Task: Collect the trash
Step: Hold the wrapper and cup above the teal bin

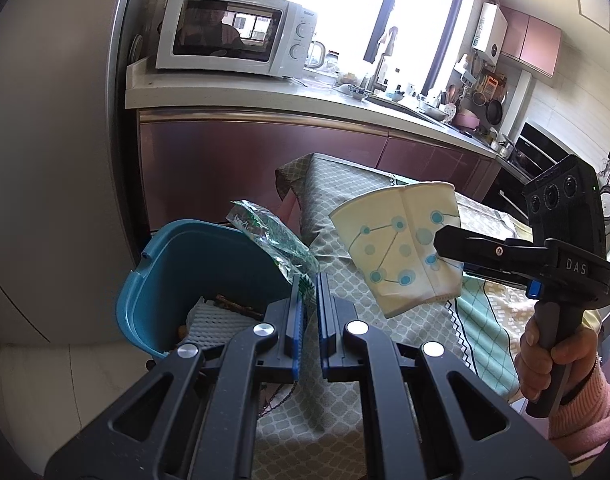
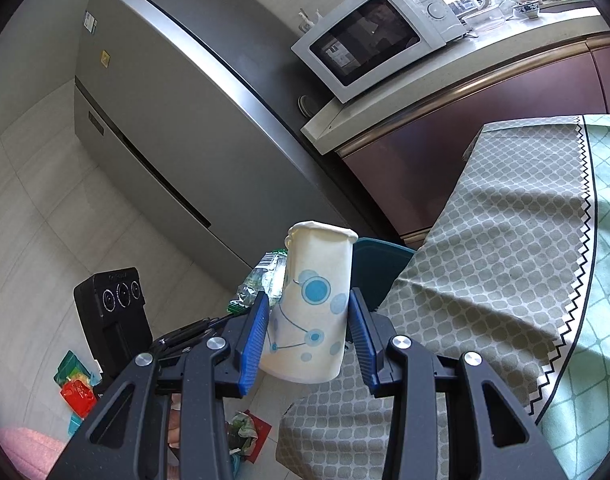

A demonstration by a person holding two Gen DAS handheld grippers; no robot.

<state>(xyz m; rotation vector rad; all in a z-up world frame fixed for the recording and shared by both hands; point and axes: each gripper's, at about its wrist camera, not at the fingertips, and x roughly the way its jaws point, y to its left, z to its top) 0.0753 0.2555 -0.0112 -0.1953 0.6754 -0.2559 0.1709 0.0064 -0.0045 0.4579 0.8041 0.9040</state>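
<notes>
My left gripper (image 1: pixel 309 280) is shut on a crinkled green plastic wrapper (image 1: pixel 271 236) and holds it over the rim of a blue trash bin (image 1: pixel 193 264). My right gripper (image 2: pixel 309 312) is shut on a squashed white paper cup with blue dots (image 2: pixel 311 304), held in the air by the table edge. The cup (image 1: pixel 401 244) and the right gripper (image 1: pixel 449 246) also show in the left wrist view, right of the bin. The wrapper (image 2: pixel 261 280) and the bin (image 2: pixel 379 268) show behind the cup in the right wrist view. The bin holds white foam netting (image 1: pixel 217 320) and brown scraps.
A table with a green patterned cloth (image 2: pixel 505 240) lies right of the bin. A grey fridge (image 2: pixel 165 100) stands behind it, and a counter with a white microwave (image 1: pixel 233 36). Colourful wrappers (image 2: pixel 77 388) and other scraps (image 2: pixel 249 432) lie on the tiled floor.
</notes>
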